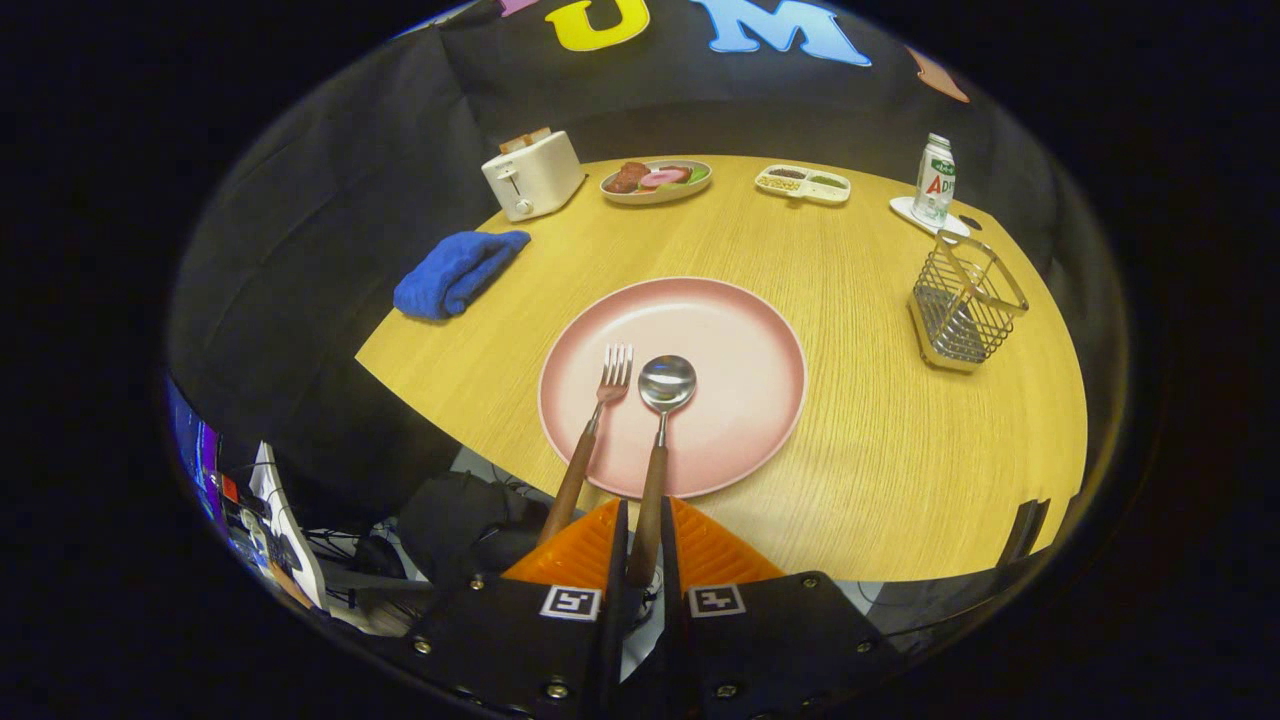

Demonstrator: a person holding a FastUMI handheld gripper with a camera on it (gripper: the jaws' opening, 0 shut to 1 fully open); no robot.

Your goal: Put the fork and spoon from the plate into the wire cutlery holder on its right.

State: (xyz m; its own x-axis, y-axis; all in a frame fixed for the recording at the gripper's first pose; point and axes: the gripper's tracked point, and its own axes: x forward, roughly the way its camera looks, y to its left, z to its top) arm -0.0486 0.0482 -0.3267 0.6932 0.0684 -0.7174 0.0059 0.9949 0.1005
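The gripper has two wedge-shaped fingers with ribbed faces, standing close together with only a narrow slot between them. Behind them sit two dark, angular housing plates, each carrying a small square black-and-white marker tag near its inner edge. Round silver screw heads dot the plates along their edges.

Wooden table seen, round-edged. Blue cloth laid bunched near table's left edge. White toaster placed at far side, bread slices held in slots. Beside toaster, oval dish with food; further right, divided tray. Bottle stood upright on white coaster.
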